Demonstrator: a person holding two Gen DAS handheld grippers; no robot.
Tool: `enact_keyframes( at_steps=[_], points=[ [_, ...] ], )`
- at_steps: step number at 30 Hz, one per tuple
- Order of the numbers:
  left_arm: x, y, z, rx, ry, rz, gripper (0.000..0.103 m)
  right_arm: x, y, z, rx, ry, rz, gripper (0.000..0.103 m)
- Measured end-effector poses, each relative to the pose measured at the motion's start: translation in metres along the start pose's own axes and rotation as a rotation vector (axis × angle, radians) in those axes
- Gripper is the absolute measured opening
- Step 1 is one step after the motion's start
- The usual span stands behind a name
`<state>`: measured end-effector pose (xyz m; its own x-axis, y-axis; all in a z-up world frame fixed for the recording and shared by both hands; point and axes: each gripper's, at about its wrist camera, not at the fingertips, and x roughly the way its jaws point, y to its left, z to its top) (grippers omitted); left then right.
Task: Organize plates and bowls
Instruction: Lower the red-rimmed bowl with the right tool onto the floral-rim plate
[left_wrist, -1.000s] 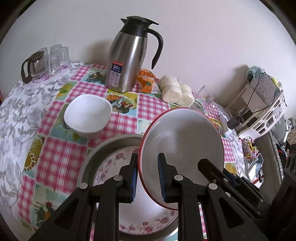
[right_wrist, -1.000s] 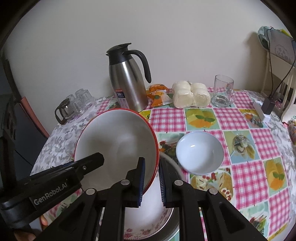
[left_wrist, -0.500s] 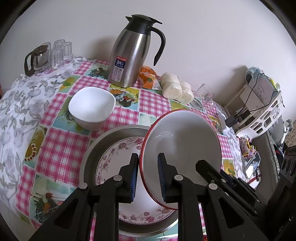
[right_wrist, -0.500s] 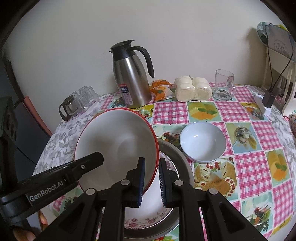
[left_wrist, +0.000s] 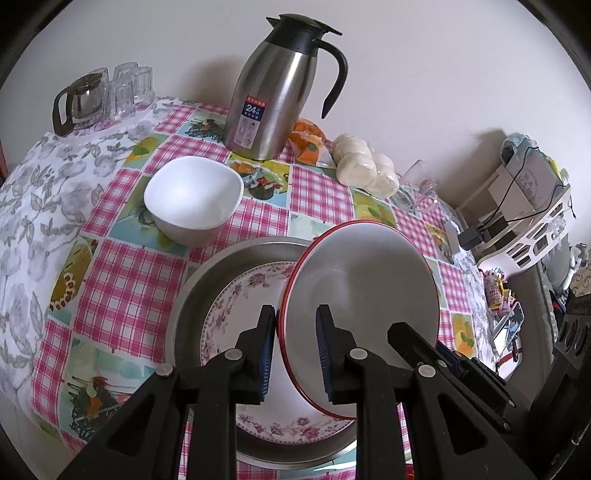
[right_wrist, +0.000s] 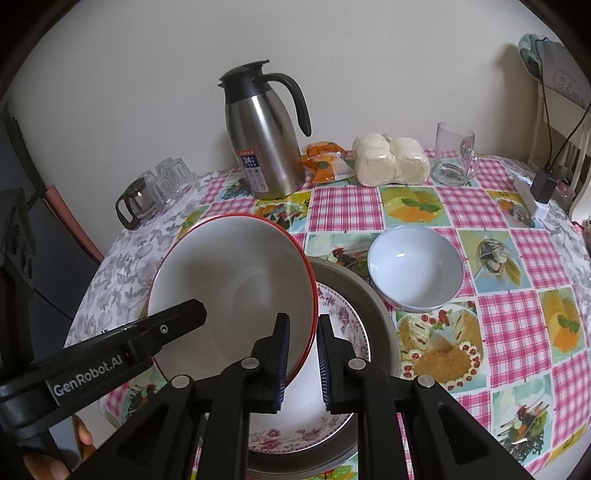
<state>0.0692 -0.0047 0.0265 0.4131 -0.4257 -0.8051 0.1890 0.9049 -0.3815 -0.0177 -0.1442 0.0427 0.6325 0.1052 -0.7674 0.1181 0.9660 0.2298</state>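
Note:
A white bowl with a red rim (left_wrist: 369, 288) (right_wrist: 229, 280) hangs tilted over a floral plate (left_wrist: 240, 306) (right_wrist: 343, 317) that lies in a round metal pan (left_wrist: 199, 288) (right_wrist: 373, 306). My left gripper (left_wrist: 295, 354) is shut on the bowl's left rim, one pad outside and one inside. My right gripper (right_wrist: 303, 358) is shut on the opposite rim. A white squarish bowl (left_wrist: 192, 195) stands on the table left of the pan. A pale blue round bowl (right_wrist: 417, 266) stands to the pan's right.
A steel jug (right_wrist: 266, 147) stands at the back by the wall, with wrapped buns (right_wrist: 391, 162), an orange packet (right_wrist: 325, 162) and a glass mug (right_wrist: 454, 155) beside it. A glass pot and tumblers (left_wrist: 99, 99) sit at the back left. A chair with cables (left_wrist: 524, 206) is beyond the table.
Both grippers have kept their hold on the red-rimmed bowl. The views have pulled back slightly, so more of the pan and floral plate shows beneath the bowl.

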Motion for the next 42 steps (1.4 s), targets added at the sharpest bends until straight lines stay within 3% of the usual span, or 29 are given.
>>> enact_keyframes(
  at_steps=[18,42],
  points=[
    [0.032,0.01,-0.004,-0.025,0.117,0.032,0.022,0.034,-0.007,-0.008,0.017,0.113,-0.018,0.017],
    [0.056,0.008,-0.005,-0.019,0.195,0.063,0.028,0.047,-0.012,-0.011,0.029,0.169,-0.029,0.019]
  ],
)
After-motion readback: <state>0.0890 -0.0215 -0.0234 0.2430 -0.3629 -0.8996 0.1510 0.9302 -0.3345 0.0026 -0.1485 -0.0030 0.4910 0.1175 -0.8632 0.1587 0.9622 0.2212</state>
